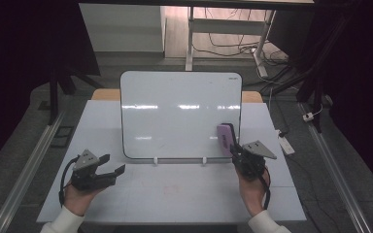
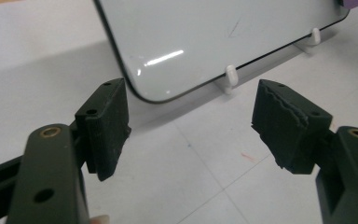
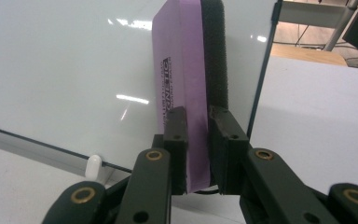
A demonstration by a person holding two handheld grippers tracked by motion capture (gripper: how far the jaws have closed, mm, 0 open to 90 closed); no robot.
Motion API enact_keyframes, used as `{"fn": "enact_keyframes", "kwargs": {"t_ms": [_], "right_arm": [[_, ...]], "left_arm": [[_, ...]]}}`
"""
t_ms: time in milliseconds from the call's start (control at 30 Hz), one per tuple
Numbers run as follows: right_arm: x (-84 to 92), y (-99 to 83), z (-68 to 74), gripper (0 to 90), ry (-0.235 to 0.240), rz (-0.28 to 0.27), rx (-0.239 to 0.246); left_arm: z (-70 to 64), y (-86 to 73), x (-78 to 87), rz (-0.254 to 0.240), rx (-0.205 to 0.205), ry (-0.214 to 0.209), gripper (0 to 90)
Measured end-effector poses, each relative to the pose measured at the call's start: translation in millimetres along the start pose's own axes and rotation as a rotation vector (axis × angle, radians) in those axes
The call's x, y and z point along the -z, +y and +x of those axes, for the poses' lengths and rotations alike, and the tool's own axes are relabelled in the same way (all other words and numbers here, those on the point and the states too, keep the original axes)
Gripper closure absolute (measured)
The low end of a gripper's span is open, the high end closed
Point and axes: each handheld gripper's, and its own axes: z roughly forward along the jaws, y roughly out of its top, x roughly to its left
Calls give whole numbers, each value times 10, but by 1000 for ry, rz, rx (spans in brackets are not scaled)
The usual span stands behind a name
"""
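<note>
A whiteboard [image 1: 179, 111] stands upright on the white table [image 1: 175, 194], propped in small white clips [image 1: 155, 160]. My right gripper [image 1: 234, 145] is at the board's lower right corner, shut on a purple eraser [image 1: 225, 138]. In the right gripper view the eraser [image 3: 182, 70] stands on end between the jaws of my right gripper [image 3: 196, 135], its black felt side turned to the whiteboard [image 3: 65, 60]. My left gripper [image 1: 115, 163] hovers open in front of the board's lower left corner. The left gripper view has nothing between the jaws of the left gripper [image 2: 191, 126], with the whiteboard [image 2: 205, 32] beyond.
Metal rails [image 1: 29, 165] run along both sides of the table. A white power strip [image 1: 286, 144] lies on the floor at the right. Cables [image 1: 233, 48] and desk legs sit behind the table. Bare tabletop lies between my two hands.
</note>
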Motion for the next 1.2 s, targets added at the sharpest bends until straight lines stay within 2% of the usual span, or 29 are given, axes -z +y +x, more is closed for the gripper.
{"fn": "enact_keyframes", "kwargs": {"t_ms": [300, 400, 467, 600, 733, 833, 933, 1167, 1200], "right_arm": [[-16, -23, 139, 737, 36, -5, 45], [-34, -37, 164, 714, 82, -6, 27], [-39, -38, 184, 684, 87, -10, 43], [-34, -55, 176, 629, 124, -22, 33], [9, -42, 166, 585, 141, -46, 36], [69, -23, 129, 546, 158, -72, 64], [111, -23, 45, 500, 181, -73, 90], [146, -107, -193, 442, 216, -39, 127], [149, -129, -229, 440, 235, -41, 134]], "left_arm": [[30, -42, 14, 2, 11, 11, 293], [23, -48, 15, 4, 8, 13, 296], [22, -50, 18, 3, 7, 14, 296], [29, -54, 17, 3, 9, 12, 298], [31, -55, 11, 5, 8, 12, 298], [39, -58, 12, 4, 10, 13, 298], [46, -61, 13, 6, 11, 13, 298], [35, -78, -11, 25, 2, 1, 297], [36, -82, -10, 27, 2, -1, 296]]}}
